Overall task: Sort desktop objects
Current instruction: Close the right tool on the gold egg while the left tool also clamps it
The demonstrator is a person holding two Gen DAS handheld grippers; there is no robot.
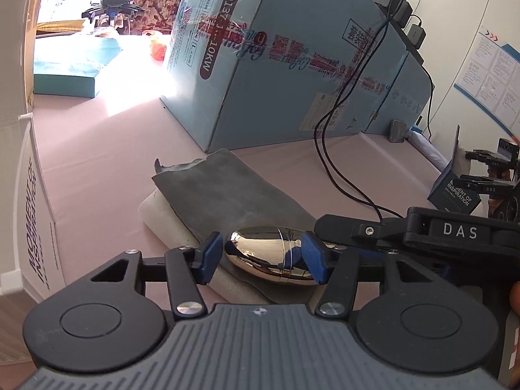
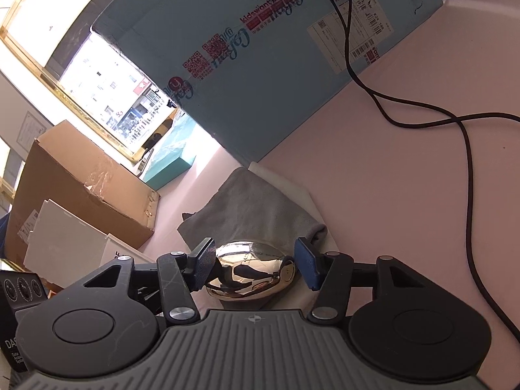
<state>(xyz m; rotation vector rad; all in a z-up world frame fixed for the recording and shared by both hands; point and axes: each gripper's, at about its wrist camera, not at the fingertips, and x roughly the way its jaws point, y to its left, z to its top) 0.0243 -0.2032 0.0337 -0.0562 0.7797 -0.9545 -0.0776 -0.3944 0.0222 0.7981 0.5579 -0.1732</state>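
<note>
A shiny chrome egg-shaped case (image 1: 271, 255) lies on a grey cloth (image 1: 227, 191) spread over a white pad (image 1: 162, 217) on the pink table (image 1: 97, 162). The left gripper (image 1: 264, 258) has its blue pads on either side of the case, the right pad touching it, the left pad just beside it; whether it pinches is unclear. The right gripper (image 2: 256, 265) is spread around the same case, with a gap at each pad. Beyond both tongs stands a large blue carton (image 1: 292, 65), and black cables (image 2: 464, 162) trail across the table to their right.
</note>
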